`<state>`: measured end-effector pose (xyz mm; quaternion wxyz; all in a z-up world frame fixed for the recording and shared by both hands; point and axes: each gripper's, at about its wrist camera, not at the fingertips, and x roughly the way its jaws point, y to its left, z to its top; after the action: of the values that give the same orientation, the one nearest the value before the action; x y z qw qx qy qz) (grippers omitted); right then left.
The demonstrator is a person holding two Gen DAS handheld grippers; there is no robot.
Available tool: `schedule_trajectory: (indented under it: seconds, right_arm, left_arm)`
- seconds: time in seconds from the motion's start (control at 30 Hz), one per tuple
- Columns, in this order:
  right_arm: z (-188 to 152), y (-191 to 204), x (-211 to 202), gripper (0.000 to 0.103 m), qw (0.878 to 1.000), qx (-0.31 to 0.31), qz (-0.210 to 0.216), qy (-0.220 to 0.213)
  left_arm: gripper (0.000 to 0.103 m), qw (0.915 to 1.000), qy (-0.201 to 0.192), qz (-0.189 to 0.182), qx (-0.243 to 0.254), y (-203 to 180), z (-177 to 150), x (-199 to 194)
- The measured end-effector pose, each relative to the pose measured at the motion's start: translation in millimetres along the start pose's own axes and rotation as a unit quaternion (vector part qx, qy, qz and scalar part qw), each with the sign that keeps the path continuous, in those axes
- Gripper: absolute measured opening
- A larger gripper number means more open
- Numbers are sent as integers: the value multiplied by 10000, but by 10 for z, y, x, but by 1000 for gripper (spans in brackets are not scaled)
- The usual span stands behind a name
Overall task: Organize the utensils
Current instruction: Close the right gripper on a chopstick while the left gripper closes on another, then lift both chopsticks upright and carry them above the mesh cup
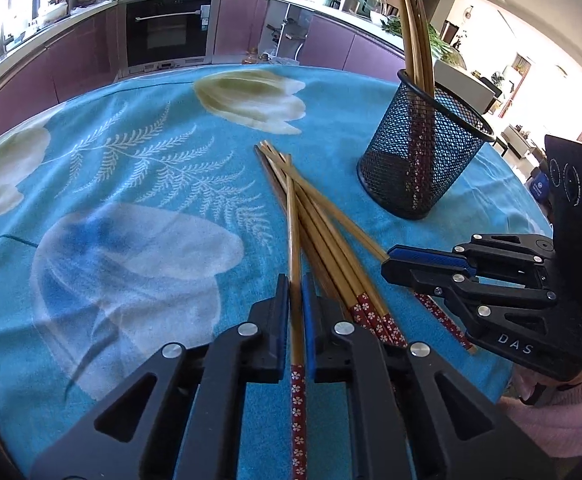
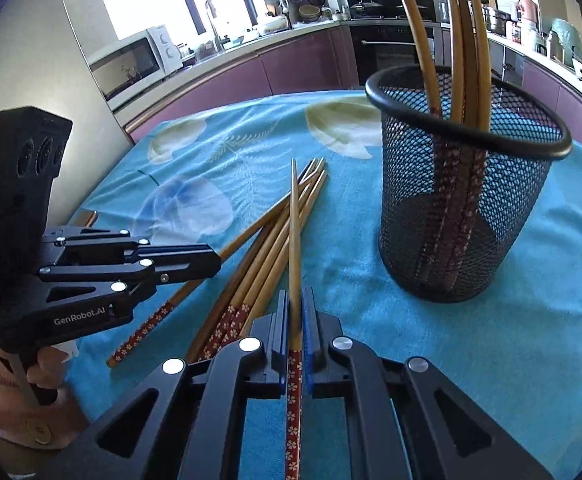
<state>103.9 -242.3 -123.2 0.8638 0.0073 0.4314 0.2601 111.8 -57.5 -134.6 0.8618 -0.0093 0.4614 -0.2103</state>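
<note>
left tool [image 1: 295, 300] clamping chopstick [image 1: 293, 240], tip forward, right tool [image 2: 295, 312] seemingly likewise

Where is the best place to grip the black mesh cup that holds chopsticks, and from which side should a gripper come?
Grip the black mesh cup by its thick rolled rim, on the side away from the leaning bamboo chopsticks. Come from above, one finger inside: the cup stands upright and looks too wide to span.
</note>
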Motion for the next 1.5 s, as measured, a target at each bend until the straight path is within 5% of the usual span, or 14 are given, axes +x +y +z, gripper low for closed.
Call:
schedule_trajectory:
  seconds: [0.3,0.67,1.5]
  right_arm:
    - [132,32,138,9,9998,-138,-160,40]
    - [185,18,65,6,9996,-233,-142,-111]
    - [246,-127,-870,6,9914,-79,-39,-1303]
  left_arm:
    - [15,9997,146,-8,190,11,88,115]
    - [8,9999,116,-35,40,7,186,176]
    - [7,9916,-923,-864,289,-209,372,-800]
